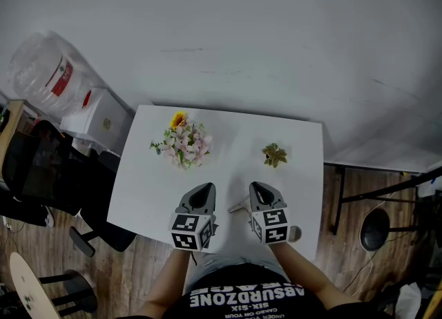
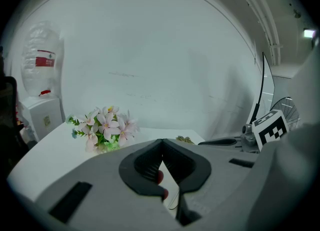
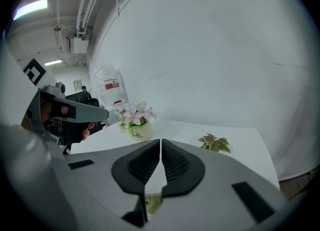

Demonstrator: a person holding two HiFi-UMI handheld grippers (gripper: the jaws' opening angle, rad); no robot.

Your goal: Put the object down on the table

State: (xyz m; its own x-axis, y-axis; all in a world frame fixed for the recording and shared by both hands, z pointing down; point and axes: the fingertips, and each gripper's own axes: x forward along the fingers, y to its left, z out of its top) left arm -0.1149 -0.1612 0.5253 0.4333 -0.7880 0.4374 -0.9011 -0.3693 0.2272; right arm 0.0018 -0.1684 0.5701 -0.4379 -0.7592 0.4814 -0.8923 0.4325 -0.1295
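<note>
Even bright light, fisheye-warped edges

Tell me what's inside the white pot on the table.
Pink flowers and a few green leaves stand in the pot. They cover its mouth, so any filler inside cannot be seen.

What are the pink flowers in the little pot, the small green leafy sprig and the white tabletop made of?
Pink flower bunch: probably fabric or plastic; the petals look uniform and matte.
Cream pot: likely glazed ceramic, smooth with a slight sheen.
Green leafy sprig: seemingly artificial, with no pot or soil visible.
White tabletop: smooth matte laminate or painted board; unclear which.
</note>
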